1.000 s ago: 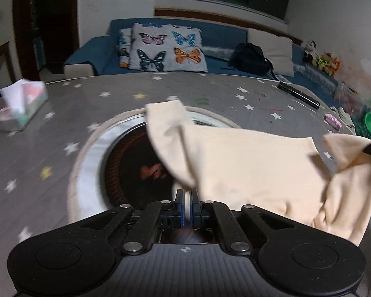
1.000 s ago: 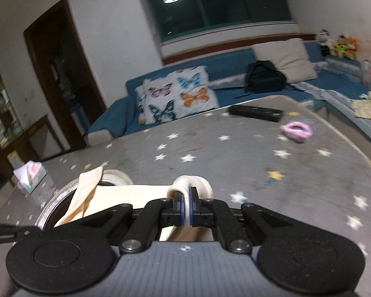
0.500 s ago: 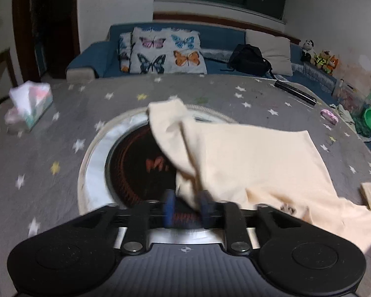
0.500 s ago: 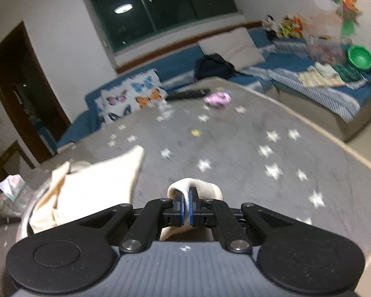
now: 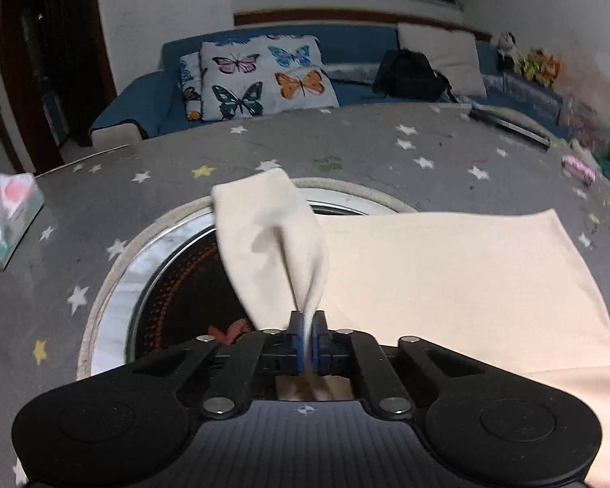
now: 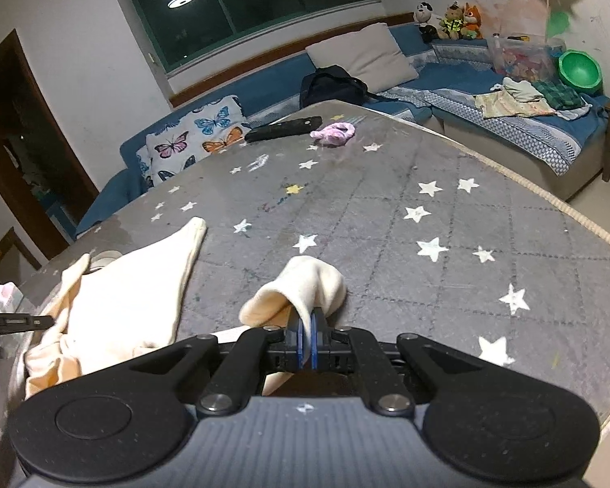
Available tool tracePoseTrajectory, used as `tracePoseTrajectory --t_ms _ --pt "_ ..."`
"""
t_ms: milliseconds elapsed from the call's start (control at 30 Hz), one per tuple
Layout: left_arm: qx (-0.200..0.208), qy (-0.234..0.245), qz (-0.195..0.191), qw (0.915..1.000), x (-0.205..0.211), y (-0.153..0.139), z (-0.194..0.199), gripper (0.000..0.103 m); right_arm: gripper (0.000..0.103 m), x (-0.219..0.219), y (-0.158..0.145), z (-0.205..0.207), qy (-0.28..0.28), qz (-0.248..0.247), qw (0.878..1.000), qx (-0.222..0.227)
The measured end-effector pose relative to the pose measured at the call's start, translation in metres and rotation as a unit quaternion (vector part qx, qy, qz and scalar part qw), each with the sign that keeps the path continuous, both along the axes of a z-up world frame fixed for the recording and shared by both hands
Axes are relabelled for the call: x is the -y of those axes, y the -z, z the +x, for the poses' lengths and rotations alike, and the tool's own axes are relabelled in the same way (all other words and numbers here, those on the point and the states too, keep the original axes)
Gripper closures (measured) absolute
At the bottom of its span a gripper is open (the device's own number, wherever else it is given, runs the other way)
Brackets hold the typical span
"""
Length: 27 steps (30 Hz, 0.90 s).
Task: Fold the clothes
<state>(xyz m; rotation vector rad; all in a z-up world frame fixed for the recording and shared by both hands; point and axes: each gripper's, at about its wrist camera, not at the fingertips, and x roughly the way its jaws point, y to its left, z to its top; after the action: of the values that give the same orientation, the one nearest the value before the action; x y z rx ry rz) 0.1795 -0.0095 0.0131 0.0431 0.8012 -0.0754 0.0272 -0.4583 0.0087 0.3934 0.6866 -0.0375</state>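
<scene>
Right at the tip of the left gripper [image 5: 307, 325], a fold of the cream garment [image 5: 447, 276] is pinched between the blue pads; its jaws have just been closing, and cloth rises from them into a sleeve [image 5: 264, 240] that drapes forward over the round recessed hotplate [image 5: 171, 284]. Beyond and to the right of that tool the garment's body lies flat on the grey star-patterned table cover [image 5: 101, 187]. The right gripper [image 6: 305, 327] is likewise clamped on a bunched end of the same garment, which curls just ahead of its tips, the rest spreading away to its left.
</scene>
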Motion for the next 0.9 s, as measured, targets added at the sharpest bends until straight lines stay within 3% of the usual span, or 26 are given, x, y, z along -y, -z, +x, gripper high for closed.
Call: tracePoseTrajectory --t_ms 100,300,533,667,767,900 --pt "0.019 -0.023 -0.016 0.9994 -0.021 -0.013 -0.024 0.1 0.1 0.0 0.0 -0.001 0.0 -0.003 1.0 0.0" --pt "0.018 -0.074 -0.038 0.9963 -0.061 -0.032 -0.087 0.1 0.1 -0.002 -0.002 -0.003 -0.004 -0.009 1.0 0.001" --pt "-0.009 -0.09 -0.047 0.9948 -0.078 -0.024 -0.156 0.1 0.098 -0.004 -0.004 -0.009 -0.01 -0.017 1.0 -0.001" --pt "-0.026 -0.086 -0.042 0.995 -0.077 -0.013 -0.169 0.1 0.089 -0.004 -0.001 -0.009 -0.005 -0.032 0.999 -0.015" --pt "-0.026 -0.087 -0.046 0.9948 -0.08 -0.012 -0.176 0.1 0.068 -0.007 -0.001 -0.007 -0.011 -0.058 0.998 -0.017" --pt "-0.021 -0.083 -0.041 0.9955 -0.078 -0.014 -0.179 0.099 0.058 -0.017 0.002 0.001 -0.033 -0.101 0.994 -0.021"
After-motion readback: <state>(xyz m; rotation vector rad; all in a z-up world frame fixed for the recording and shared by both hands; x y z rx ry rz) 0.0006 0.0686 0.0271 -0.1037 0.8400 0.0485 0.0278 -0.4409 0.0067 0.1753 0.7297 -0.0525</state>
